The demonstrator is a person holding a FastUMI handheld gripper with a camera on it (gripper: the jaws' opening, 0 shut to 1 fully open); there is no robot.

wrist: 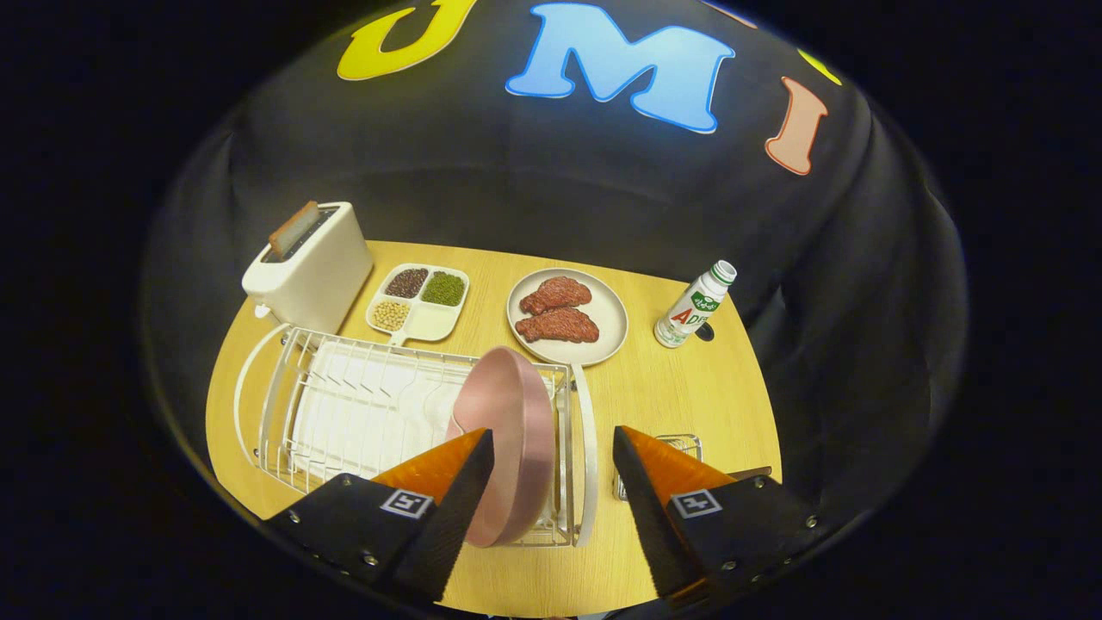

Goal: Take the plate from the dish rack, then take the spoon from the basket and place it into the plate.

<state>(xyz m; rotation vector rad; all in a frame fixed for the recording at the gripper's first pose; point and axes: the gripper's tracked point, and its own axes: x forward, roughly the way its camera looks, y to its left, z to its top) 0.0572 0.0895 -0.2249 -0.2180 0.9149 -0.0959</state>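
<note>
While the gripper (551, 491) hangs above the near end of a round wooden table (689, 387), its two fingers stand well apart with nothing between them but bare tabletop and the right end of the dish rack (344, 405). The white wire rack, the largest thing on the table, lies along the left half with a white drip tray under it. A pink plate (508, 439) stands on edge in the rack's right end, leaning a little, just ahead of the left finger, whose tip overlaps the plate's lower rim in this view; whether they touch cannot be told. Behind the rack, at the table's far left, sits a white toaster (310, 267) with a brown slice in its slot. Beyond the plate, a beige dish (603, 323) holds two pieces of red meat (558, 310). Between toaster and dish lies a small white tray (430, 323) with four compartments, three of them filled with dark, green and pale beans. A small white bottle (693, 306) with a green cap stands at the far right. A wire basket (684, 445) peeks out just behind the right finger, its contents hidden.
</note>
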